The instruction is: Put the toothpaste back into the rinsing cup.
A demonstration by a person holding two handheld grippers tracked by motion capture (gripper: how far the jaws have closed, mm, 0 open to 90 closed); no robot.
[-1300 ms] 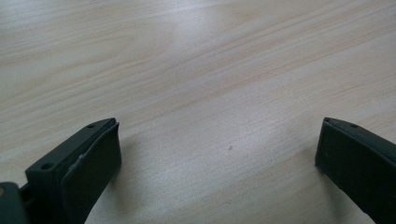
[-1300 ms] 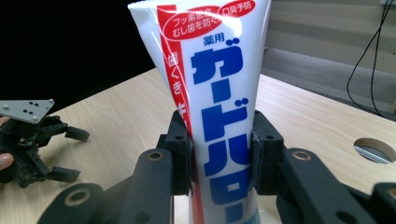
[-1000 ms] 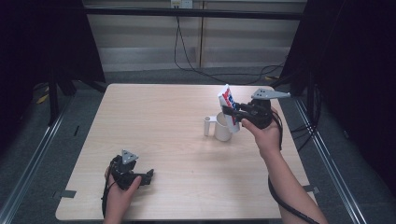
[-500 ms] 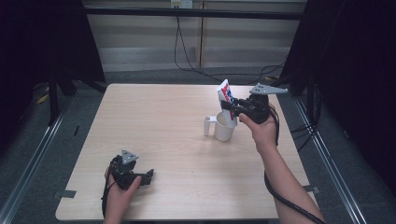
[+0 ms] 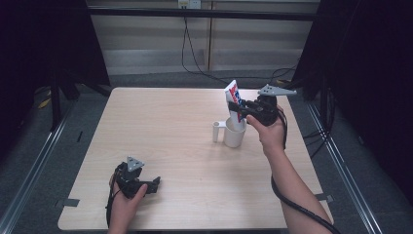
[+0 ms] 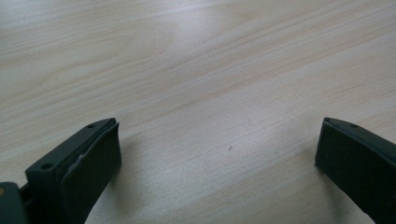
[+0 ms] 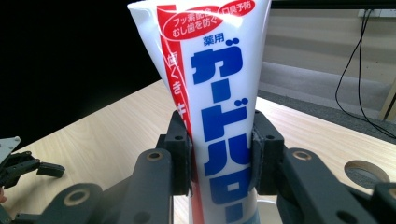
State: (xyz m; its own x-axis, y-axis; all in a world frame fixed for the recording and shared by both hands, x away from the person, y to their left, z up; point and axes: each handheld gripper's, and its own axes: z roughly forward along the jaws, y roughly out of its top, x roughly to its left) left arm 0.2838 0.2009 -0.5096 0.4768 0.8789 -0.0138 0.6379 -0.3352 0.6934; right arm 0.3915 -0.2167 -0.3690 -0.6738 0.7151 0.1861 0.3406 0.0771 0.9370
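Upright, the toothpaste tube [image 5: 234, 105] stands clamped in the right gripper [image 5: 239, 108] fingers over the white mug [image 5: 234, 136] near the worktop's [image 5: 165, 126] far right edge, ready for lowering; the left gripper [image 5: 154, 184] rests open at the near left corner.

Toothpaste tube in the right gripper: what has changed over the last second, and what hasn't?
The right gripper, shut on the toothpaste tube, has carried it slightly up and toward the far edge; the tube's lower end still dips into the white mug. Its fingers stay clamped on the tube. The mug, the small white cylinder beside it and the open left gripper resting on the table have not moved.
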